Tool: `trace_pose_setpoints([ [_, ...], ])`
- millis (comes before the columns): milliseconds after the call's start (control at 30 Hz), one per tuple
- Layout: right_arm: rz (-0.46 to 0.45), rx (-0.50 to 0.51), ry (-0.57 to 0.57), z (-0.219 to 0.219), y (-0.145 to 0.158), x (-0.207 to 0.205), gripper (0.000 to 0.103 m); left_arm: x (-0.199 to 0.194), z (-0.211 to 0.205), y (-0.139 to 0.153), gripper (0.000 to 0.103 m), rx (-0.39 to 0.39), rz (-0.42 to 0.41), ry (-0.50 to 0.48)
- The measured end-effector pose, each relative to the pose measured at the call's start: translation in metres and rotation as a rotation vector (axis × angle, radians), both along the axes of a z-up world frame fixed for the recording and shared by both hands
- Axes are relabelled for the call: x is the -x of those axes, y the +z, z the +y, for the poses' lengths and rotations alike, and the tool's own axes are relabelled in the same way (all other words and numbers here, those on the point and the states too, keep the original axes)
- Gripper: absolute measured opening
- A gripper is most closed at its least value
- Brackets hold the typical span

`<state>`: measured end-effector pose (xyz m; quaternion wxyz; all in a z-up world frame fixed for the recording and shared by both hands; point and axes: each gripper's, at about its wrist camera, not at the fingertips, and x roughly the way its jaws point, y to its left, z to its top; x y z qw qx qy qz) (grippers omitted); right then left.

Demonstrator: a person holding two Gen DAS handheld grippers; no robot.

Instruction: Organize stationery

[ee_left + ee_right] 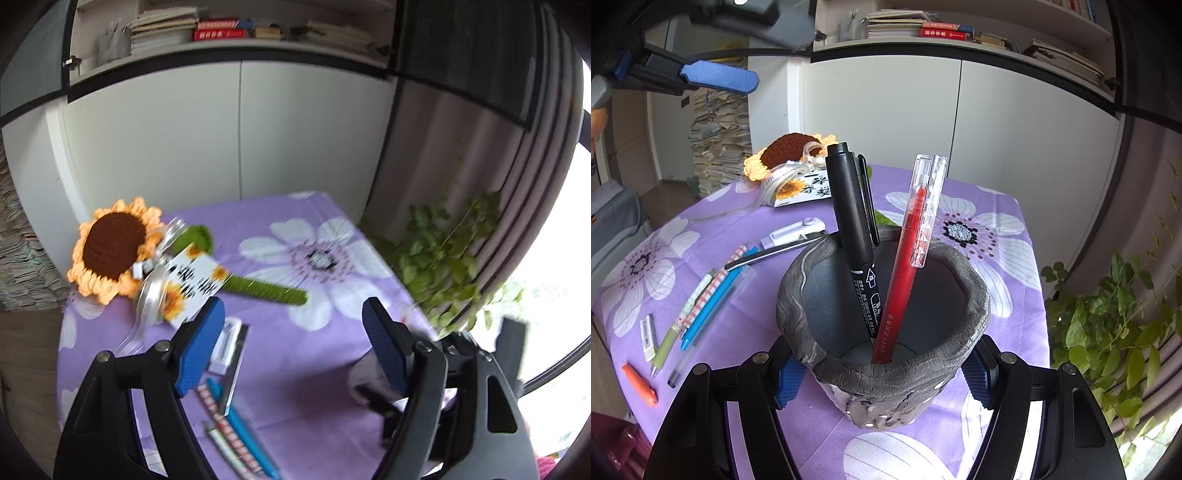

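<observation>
My right gripper (882, 380) is shut on a grey clay pen holder (975, 295), its blue pads pressing both sides. A black marker (855, 221) and a red pen (908, 258) stand inside the holder. On the purple cloth to the left lie a blue pen (713, 306), a checked pen (716, 284), a green pen (683, 321), a white eraser (649, 336) and an orange piece (641, 384). My left gripper (293, 314) is open and holds nothing, above the blue pen (243, 432) and the checked pen (225, 428). One of its pads (720, 79) shows at the upper left.
A crochet sunflower (110, 251) with a card and ribbon lies at the table's far left. A white correction-tape case (794, 232) and a metal ruler (775, 253) lie near the pens. A leafy plant (1108, 325) stands past the right edge. White cabinet doors stand behind.
</observation>
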<state>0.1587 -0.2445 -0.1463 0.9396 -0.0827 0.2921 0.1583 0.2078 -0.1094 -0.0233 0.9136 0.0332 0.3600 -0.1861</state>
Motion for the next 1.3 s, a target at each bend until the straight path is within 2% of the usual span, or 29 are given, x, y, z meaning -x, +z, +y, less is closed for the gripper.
trace_pose_setpoints([
  [67,-0.001,0.002,-0.001,0.000,0.000,0.000,0.072,-0.007,0.003,-0.023,0.073,-0.051,0.060,0.010],
  [167,-0.005,0.009,-0.002,0.002,0.000,0.002,0.072,-0.015,0.009,-0.057,0.063,-0.134,0.120,0.025],
  [233,-0.007,0.012,-0.002,0.003,0.000,0.002,0.072,-0.020,0.011,-0.078,0.062,-0.188,0.151,0.042],
  [300,-0.005,0.013,-0.003,0.004,0.000,0.003,0.072,-0.024,0.011,-0.094,0.050,-0.249,0.163,0.064],
  [333,-0.005,0.013,-0.003,0.004,0.000,0.003,0.072,-0.028,0.011,-0.101,0.048,-0.270,0.175,0.065],
  [400,-0.005,0.012,-0.002,0.004,0.000,0.003,0.072,-0.034,0.014,-0.111,0.043,-0.265,0.214,0.061],
  [633,-0.005,0.012,-0.002,0.004,0.000,0.003,0.072,-0.049,0.023,-0.129,0.042,-0.246,0.307,0.088],
  [733,-0.005,0.012,-0.002,0.004,0.000,0.003,0.072,-0.050,0.023,-0.130,0.039,-0.250,0.304,0.092],
  [767,-0.005,0.012,-0.002,0.004,0.000,0.003,0.072,-0.050,0.023,-0.129,0.031,-0.249,0.301,0.090],
  [800,-0.004,0.012,-0.002,0.004,0.000,0.003,0.072,-0.050,0.023,-0.129,0.012,-0.244,0.306,0.084],
  [867,-0.004,0.011,-0.002,0.004,0.000,0.003,0.072,-0.051,0.024,-0.130,0.009,-0.203,0.339,0.063],
  [1000,-0.006,0.014,-0.005,0.005,0.000,0.005,0.072,-0.045,0.019,-0.124,0.009,-0.183,0.327,0.054],
  [1167,-0.005,0.015,-0.007,0.006,0.000,0.005,0.072,-0.025,0.004,-0.109,0.009,-0.144,0.321,-0.002],
  [1300,-0.004,0.014,-0.007,0.005,0.000,0.005,0.072,-0.009,-0.013,-0.117,0.009,-0.135,0.418,-0.062],
])
